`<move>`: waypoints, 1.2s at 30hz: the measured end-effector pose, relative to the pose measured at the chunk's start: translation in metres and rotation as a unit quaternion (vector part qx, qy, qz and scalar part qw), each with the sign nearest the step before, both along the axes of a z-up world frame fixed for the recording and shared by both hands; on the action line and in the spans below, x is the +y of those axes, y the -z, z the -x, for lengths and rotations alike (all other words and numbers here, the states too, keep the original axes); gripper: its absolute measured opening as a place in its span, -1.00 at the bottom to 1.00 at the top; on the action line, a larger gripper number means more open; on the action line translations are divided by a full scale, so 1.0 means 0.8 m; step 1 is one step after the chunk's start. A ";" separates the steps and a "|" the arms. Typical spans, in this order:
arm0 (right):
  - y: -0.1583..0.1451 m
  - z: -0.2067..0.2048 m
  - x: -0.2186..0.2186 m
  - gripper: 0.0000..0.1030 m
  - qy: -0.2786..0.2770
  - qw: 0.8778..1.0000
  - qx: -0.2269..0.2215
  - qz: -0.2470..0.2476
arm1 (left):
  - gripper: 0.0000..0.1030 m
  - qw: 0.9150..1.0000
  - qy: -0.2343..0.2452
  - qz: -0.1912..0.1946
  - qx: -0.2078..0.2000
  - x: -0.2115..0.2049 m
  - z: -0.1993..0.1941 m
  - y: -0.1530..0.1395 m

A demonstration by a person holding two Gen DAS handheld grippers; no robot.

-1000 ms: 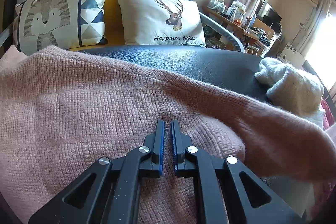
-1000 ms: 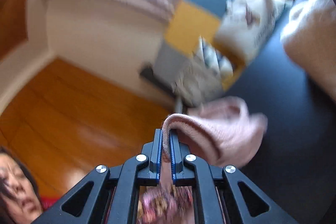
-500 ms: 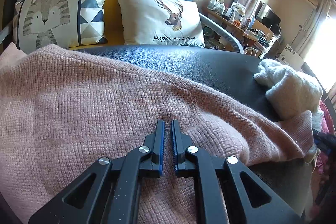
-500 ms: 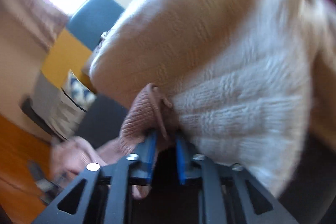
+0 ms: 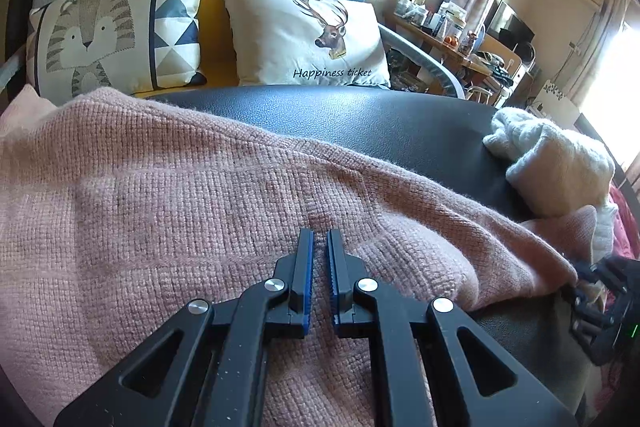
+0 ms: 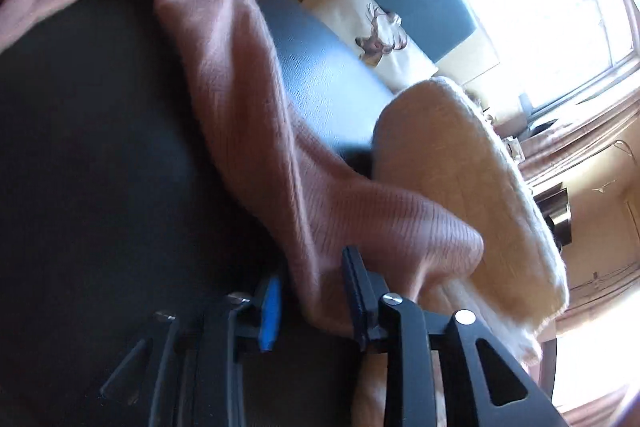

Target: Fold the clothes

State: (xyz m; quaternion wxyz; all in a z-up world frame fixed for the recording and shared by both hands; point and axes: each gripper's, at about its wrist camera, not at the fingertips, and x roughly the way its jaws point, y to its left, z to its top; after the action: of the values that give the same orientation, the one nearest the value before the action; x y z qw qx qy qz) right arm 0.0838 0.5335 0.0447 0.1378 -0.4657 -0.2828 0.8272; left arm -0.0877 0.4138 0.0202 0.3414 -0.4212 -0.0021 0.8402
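the left tongs (image 5: 320,239), jaws almost together, rest on the pink sweater (image 5: 168,195) spread over the black bench (image 5: 360,115). the right tongs (image 6: 316,279) are closing, a pink sleeve (image 6: 320,195) between the jaws. a second ago that sleeve was lifted over the floor; now it lies low on the bench beside the cream sweater (image 6: 448,163). no containers show

sweater (image 5: 180,195) on table (image 5: 360,115) | cushions (image 5: 304,35) behind | knit (image 5: 556,163) right
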 end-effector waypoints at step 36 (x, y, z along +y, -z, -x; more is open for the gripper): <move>-0.104 -0.019 0.004 -0.55 0.128 0.898 0.185 0.378 | -0.85 1.000 0.003 -0.019 -0.017 -0.007 0.003 0.003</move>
State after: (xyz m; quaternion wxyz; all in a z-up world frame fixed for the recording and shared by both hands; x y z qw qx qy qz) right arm 0.0991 0.5365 0.1279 0.1058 -0.3538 0.1440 0.9181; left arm -0.0899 0.4083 0.0181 0.3521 -0.4286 -0.0227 0.8317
